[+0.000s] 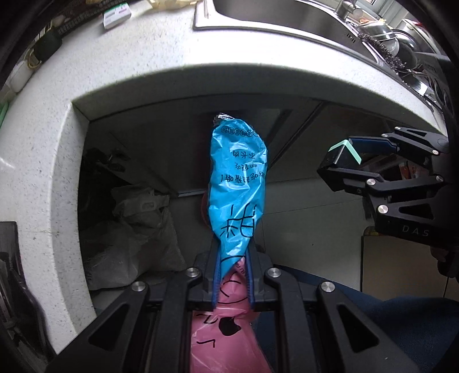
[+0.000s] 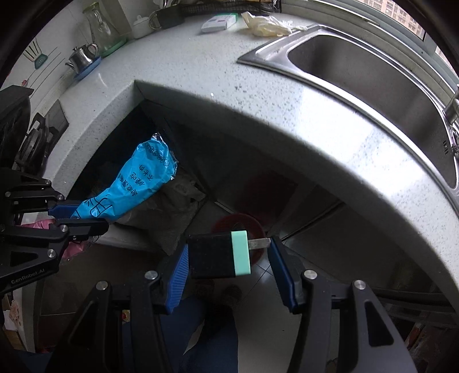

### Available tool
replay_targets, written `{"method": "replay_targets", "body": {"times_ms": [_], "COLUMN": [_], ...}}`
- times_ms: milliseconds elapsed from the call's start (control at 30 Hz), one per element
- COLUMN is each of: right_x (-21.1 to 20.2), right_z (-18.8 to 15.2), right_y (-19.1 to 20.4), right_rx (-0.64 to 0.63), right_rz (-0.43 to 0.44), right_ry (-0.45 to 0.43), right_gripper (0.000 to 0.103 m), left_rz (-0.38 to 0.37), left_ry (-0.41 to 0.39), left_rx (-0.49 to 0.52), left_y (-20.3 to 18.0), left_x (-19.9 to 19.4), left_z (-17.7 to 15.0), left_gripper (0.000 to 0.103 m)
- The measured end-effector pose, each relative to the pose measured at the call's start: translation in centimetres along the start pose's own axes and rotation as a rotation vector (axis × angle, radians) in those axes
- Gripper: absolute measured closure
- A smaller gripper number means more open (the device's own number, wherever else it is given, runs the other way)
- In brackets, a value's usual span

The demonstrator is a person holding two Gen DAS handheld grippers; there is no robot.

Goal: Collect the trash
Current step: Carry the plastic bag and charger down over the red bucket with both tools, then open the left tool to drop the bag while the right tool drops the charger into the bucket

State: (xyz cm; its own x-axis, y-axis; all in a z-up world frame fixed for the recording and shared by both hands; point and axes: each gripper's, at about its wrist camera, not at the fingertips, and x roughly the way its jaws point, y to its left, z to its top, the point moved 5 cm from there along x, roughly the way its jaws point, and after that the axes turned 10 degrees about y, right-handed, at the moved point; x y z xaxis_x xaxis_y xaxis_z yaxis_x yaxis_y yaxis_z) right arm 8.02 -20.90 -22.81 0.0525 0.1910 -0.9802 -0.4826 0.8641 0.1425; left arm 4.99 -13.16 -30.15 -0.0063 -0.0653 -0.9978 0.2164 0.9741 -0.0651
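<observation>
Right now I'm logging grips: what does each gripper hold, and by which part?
Left gripper: blue wrapper, pinched at its lower end. Right gripper: black box with a mint band, clamped across its two ends.

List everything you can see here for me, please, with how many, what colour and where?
Snack wrapper: one, blue, clamped in the left gripper.
Pink bag: one, under that gripper.
Black box with mint band: one, between the right gripper's pads.
Counter: one, speckled white, curving above the floor.
Sink: one, steel, set in the counter.
Small white box: one, far side of the counter.
Kettle: one, steel, on a blue tray.
Red bowl: one, on the floor.
Grey sack: one, under the counter.
Left gripper: black, shut.
Right gripper: black, holding.
</observation>
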Motion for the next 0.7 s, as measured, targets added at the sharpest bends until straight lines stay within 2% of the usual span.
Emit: {"method": "replay_targets", "body": {"times_ms": [200, 300, 367, 500, 700], "right_x": [6.3, 9.7, 12.3, 17.7, 25.9], "right_z": [0.9, 1.5, 1.9, 2.1, 1.8], "right_y": [-0.7, -1.1, -1.5, -2.2, -2.4], "right_rx": [0.020, 0.013, 0.009, 0.008, -0.004], "right_rz": [0.011, 0.019, 0.012, 0.031, 0.023], "right_ry": [0.043, 0.052, 0.058, 0.063, 0.099], "right_gripper": [0.052, 0.052, 0.052, 0.052, 0.052], "left_rz": [-0.035, -0.013, -0.045, -0.059, -0.077], "left_ry": [0.074, 0.105, 0.119, 0.151, 0.191], "left_rx": [-0.016, -0.013, -0.037, -0.057, -0.013], "left_y": [1.2, 2.1, 2.6, 3.0, 3.3], "left_x": [7.2, 11.1, 14.0, 20.0, 28.1], "left_z": [1.0, 1.6, 2.0, 2.6, 3.8], "left_gripper": [0.090, 0.090, 0.090, 0.090, 0.090]}}
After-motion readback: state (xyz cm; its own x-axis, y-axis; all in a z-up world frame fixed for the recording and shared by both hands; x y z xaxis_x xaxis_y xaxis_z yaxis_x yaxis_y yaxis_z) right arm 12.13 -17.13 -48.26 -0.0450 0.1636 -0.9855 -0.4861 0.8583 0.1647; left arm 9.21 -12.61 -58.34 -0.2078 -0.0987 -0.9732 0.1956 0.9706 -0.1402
